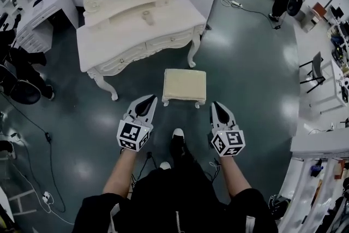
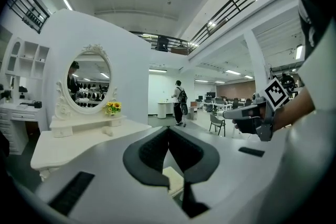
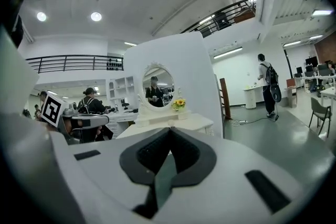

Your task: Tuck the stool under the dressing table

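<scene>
While the left gripper (image 1: 151,99) and right gripper (image 1: 216,106) are flanking it, one cream cushioned stool (image 1: 184,84) is standing short of one white carved dressing table (image 1: 125,35).
Both grippers are showing jaws pressed together on nothing. Just ahead, between them, the stool is sitting on the dark green floor (image 1: 245,63), its longer side lying crosswise, neither gripper clearly nearer. Beyond it, the oval-mirrored table is standing apart, up and to the left, so the push is probably needing to go forward and leftward into the gap between its front legs.
</scene>
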